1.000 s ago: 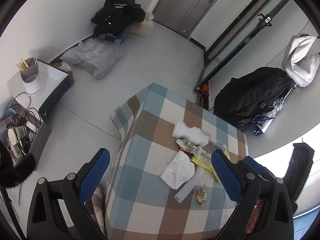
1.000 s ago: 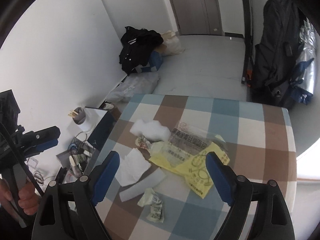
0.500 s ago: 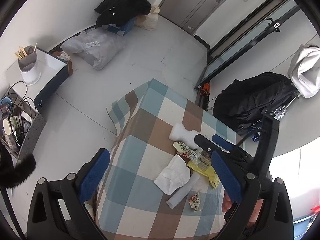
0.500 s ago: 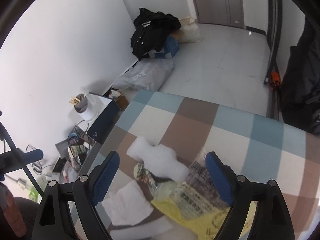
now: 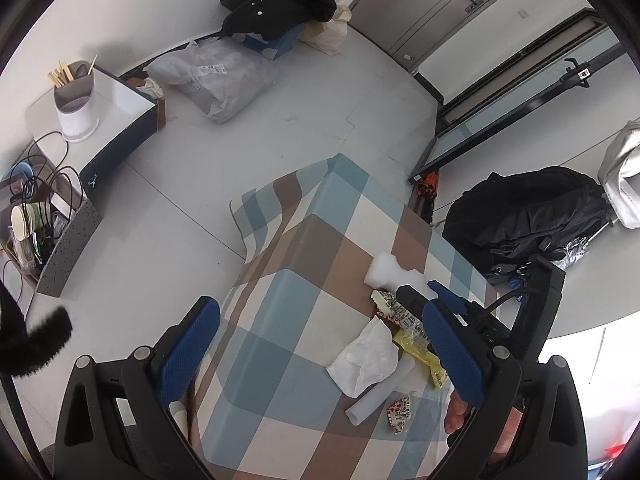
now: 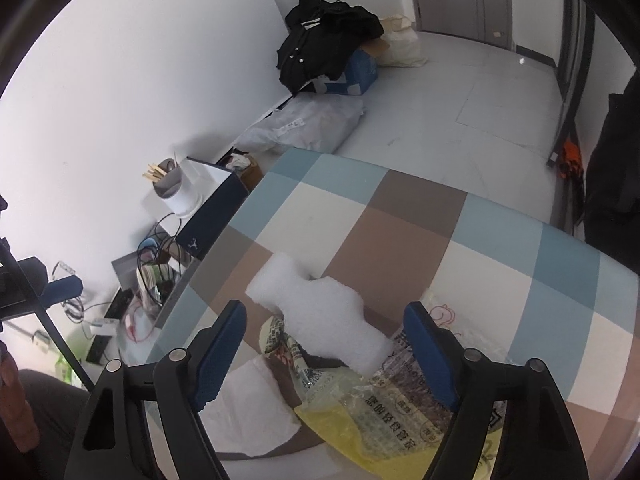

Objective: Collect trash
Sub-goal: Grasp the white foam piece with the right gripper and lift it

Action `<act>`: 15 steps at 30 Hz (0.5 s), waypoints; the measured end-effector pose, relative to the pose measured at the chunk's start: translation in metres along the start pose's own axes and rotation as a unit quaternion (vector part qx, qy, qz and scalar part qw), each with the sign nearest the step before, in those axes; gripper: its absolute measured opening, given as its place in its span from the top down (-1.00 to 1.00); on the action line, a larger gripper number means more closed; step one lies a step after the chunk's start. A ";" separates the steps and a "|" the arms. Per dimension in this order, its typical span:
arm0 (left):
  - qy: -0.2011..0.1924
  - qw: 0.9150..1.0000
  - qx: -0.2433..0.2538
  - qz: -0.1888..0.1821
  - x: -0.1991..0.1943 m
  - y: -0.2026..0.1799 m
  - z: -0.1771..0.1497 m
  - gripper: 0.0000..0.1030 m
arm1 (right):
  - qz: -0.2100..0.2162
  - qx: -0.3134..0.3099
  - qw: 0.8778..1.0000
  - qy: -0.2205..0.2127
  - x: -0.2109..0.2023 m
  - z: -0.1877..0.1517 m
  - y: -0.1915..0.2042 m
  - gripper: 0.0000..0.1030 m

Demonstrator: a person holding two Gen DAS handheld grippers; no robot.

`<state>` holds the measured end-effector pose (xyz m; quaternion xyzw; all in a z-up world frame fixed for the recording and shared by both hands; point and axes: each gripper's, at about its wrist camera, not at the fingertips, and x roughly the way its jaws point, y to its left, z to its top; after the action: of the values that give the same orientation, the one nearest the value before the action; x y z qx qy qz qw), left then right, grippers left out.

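On the checked tablecloth [image 5: 288, 280] lies a heap of trash: a white foam piece [image 5: 390, 272], a printed wrapper [image 5: 394, 308], a white tissue [image 5: 366, 356], a yellow bag [image 5: 420, 348], a white tube [image 5: 376, 392] and a small crumpled wrapper [image 5: 400, 408]. My right gripper [image 6: 326, 344] hangs low over the foam piece [image 6: 320, 312]. Its jaws are closing with the foam between them, and the pads stand clear of it. The tissue [image 6: 248, 408] and yellow bag [image 6: 360, 436] lie below it. My left gripper [image 5: 320, 354] is open above the cloth, left of the heap. The right gripper [image 5: 420, 292] shows there too.
A hand [image 5: 456, 412] holds the right gripper at the table's near right. On the floor stand a navy box with a chopstick cup [image 5: 76, 100], a grey bin of cables [image 5: 44, 236], a grey plastic bag [image 5: 216, 76], a black jacket [image 5: 280, 4] and a black backpack [image 5: 528, 212].
My right gripper has come down and forward from above the whole heap to just over the foam piece, and its jaws have narrowed. The left gripper has barely shifted.
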<state>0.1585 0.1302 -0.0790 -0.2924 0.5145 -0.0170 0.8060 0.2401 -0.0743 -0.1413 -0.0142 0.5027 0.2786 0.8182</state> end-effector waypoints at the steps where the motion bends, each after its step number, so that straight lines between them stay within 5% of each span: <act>1: 0.000 1.000 -0.001 0.003 0.000 0.001 0.000 -0.94 | -0.005 -0.004 1.000 0.003 0.001 0.000 0.001 -0.38; 6: -0.005 1.000 0.000 0.021 0.002 0.002 0.000 -0.94 | -0.020 -0.018 1.000 0.008 0.002 -0.001 0.003 0.04; 15: -0.009 1.000 -0.010 0.018 0.001 0.003 0.001 -0.94 | -0.005 -0.011 1.000 -0.010 -0.013 -0.002 -0.001 0.10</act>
<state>0.1588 0.1322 -0.0810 -0.2908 0.5124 0.0057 0.8080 0.2344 -0.0813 -0.1316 -0.0228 0.4913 0.2805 0.8243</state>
